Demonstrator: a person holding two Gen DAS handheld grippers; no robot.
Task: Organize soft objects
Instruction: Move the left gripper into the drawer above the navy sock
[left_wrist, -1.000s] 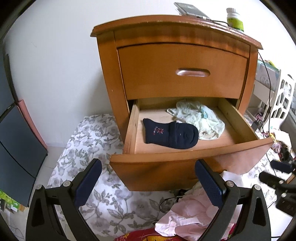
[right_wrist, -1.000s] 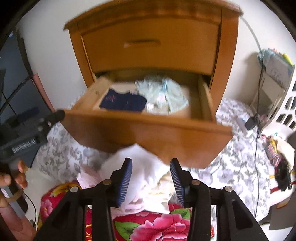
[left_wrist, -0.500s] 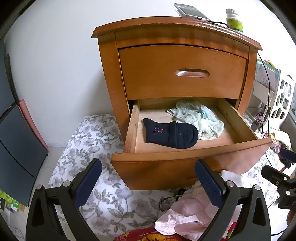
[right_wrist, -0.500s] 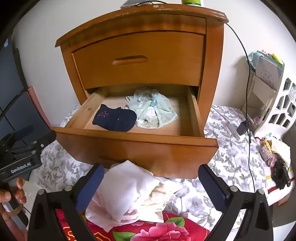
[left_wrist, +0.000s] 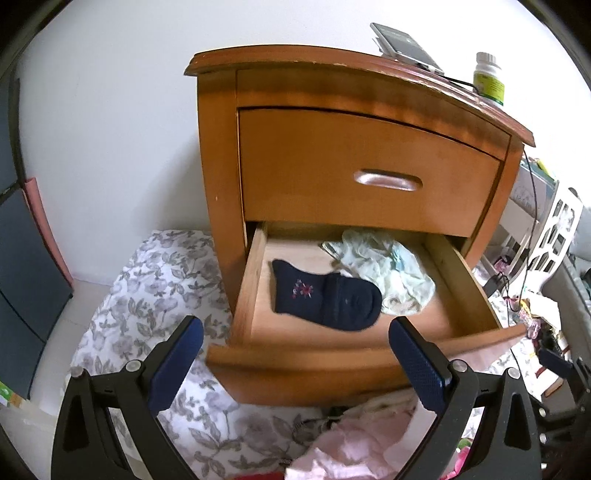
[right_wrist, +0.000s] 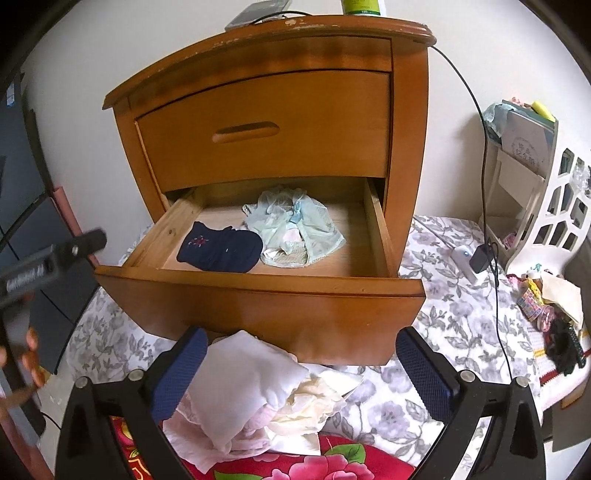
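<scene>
Right wrist view takes in a wooden nightstand (right_wrist: 280, 122) standing against a white wall on a grey floral sheet (right_wrist: 461, 332), its upper drawer shut and its lower drawer (right_wrist: 266, 306) pulled well out. Inside the lower drawer a pale green garment (right_wrist: 295, 229) lies crumpled toward the back, and a dark blue sock (right_wrist: 219, 249) lies flat just beside it on the left, touching it. On the sheet in front of the drawer sits a loose pile of white and pink clothes (right_wrist: 251, 391), partly over a red flowered cloth (right_wrist: 314, 465). The right gripper (right_wrist: 297, 373) hangs over that pile with its jaws spread fully wide and nothing pinched between them. From the left wrist view, the left gripper (left_wrist: 295, 363) is likewise wide open and empty, aimed at the drawer front. A green-labelled bottle (left_wrist: 489, 79) and a phone (left_wrist: 404, 44) rest on the nightstand top.
</scene>
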